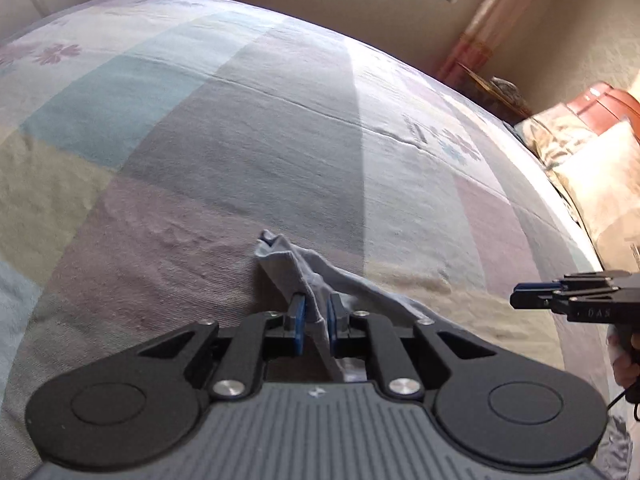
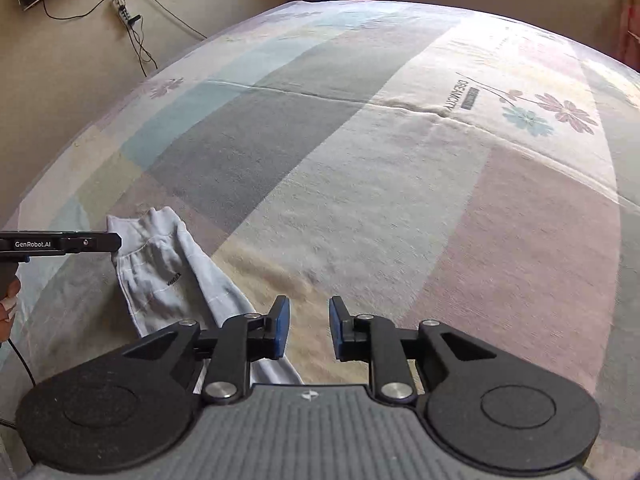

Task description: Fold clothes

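On the left, the left gripper (image 1: 316, 320), a black hinged linkage with blue rubber-faced pads, has its jaws pinching a gathered fold of the pale grey-blue soft cotton garment (image 1: 298, 268); the cloth rises between the pads in a crumpled peak and trails rightward as a limp strip across the bed. Seen from the right wrist camera, the same gripper (image 2: 114, 242) enters from the left edge as a flat black bar lettered "GenRobot.AI", its tip touching the garment (image 2: 160, 264) at the ribbed, stitched band, and part of a hand (image 2: 8, 300) shows below it. The garment there lies as a long wrinkled length with a small dark printed mark, running diagonally toward the lower middle and passing under the left finger of the right gripper (image 2: 306, 322). That gripper's jaws stand spread, with nothing between the blue pads (image 2: 282, 320); the garment lies just beside and beneath its left finger, not in the gap. Beneath everything stretches the woven patchwork bedspread (image 2: 400, 200) of grey, teal, beige and mauve blocks, finely ribbed and creased. To the right it carries printed flowers (image 2: 560, 110) in pink and blue.
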The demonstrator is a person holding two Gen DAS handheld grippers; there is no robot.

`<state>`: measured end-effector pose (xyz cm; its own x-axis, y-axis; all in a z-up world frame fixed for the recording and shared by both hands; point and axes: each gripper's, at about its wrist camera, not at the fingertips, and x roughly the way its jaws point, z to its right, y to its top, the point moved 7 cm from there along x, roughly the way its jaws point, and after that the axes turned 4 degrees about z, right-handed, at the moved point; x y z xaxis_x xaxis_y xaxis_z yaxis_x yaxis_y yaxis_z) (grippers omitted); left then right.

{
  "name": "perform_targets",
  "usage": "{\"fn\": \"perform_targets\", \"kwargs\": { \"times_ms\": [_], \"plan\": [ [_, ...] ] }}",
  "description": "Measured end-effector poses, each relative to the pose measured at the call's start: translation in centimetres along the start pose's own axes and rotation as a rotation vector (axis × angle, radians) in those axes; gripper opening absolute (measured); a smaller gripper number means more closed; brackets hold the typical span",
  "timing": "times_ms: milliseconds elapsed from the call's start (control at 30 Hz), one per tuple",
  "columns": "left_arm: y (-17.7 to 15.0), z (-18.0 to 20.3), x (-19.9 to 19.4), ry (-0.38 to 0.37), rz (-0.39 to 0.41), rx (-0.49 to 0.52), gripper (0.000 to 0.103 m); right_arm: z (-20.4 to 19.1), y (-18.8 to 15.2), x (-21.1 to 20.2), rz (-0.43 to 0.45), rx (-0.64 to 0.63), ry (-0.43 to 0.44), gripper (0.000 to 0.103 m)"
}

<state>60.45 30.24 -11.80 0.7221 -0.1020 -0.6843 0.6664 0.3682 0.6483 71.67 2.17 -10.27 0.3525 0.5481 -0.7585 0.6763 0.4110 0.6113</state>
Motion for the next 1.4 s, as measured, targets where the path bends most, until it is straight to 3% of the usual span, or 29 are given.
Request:
{"fn": "perform_targets", "kwargs": {
  "times_ms": [200,267,333,433,600,633,667,900,1033,1100,1167,1233,1333,1400],
  "plan": [
    [-5.1,10.1,2.2,-0.214,-0.104,0.243,0.012,3.3,-7.2,-3.2,-0.115,0.006,-0.095,0.025],
    [-7.2,12.4,3.0,-0.247,-0.142,0.315,0.013,4.2,-9.1,-3.8,-0.144,0.006,-0.102,0.025],
    [-8.9,13.8,3.2,-0.237,-0.161,0.410,0.014,4.3,-9.7,-3.9,-0.152,0.005,-0.085,0.025],
    [-10.9,13.7,3.2,-0.214,-0.212,0.469,0.014,4.6,-10.5,-4.1,-0.164,0.003,-0.060,0.025],
    [-11.3,12.4,2.5,-0.199,-0.244,0.449,0.015,4.9,-11.8,-4.4,-0.185,0.000,-0.017,0.025],
    [-11.3,12.4,2.6,-0.192,-0.250,0.442,0.015,4.9,-12.0,-4.4,-0.191,-0.009,-0.013,0.019],
    [-11.2,12.5,2.6,-0.179,-0.254,0.441,0.015,4.7,-12.1,-4.2,-0.201,-0.030,-0.016,0.001],
    [-11.9,13.5,2.4,-0.086,-0.301,0.498,0.018,6.5,-10.5,-4.4,-0.146,-0.018,-0.118,0.002],
    [-11.6,14.2,1.5,-0.069,-0.318,0.520,0.017,6.7,-10.6,-5.8,-0.123,0.032,-0.164,0.015],
    [-10.8,15.2,0.5,-0.123,-0.279,0.526,0.018,6.1,-12.3,-7.4,-0.120,0.057,-0.214,0.023],
    [-10.3,16.6,0.5,-0.169,-0.253,0.543,0.026,5.5,-14.1,-9.0,-0.116,0.081,-0.264,0.037],
    [-10.4,18.4,1.2,-0.207,-0.232,0.588,0.028,4.9,-15.8,-10.7,-0.113,0.106,-0.314,0.038],
    [-12.2,20.5,2.9,-0.213,-0.202,0.703,0.028,4.0,-18.4,-13.1,-0.108,0.143,-0.388,0.043],
    [-13.8,20.2,3.5,-0.190,-0.228,0.730,0.028,3.4,-20.0,-14.5,-0.103,0.173,-0.431,0.043]
  ]
}}
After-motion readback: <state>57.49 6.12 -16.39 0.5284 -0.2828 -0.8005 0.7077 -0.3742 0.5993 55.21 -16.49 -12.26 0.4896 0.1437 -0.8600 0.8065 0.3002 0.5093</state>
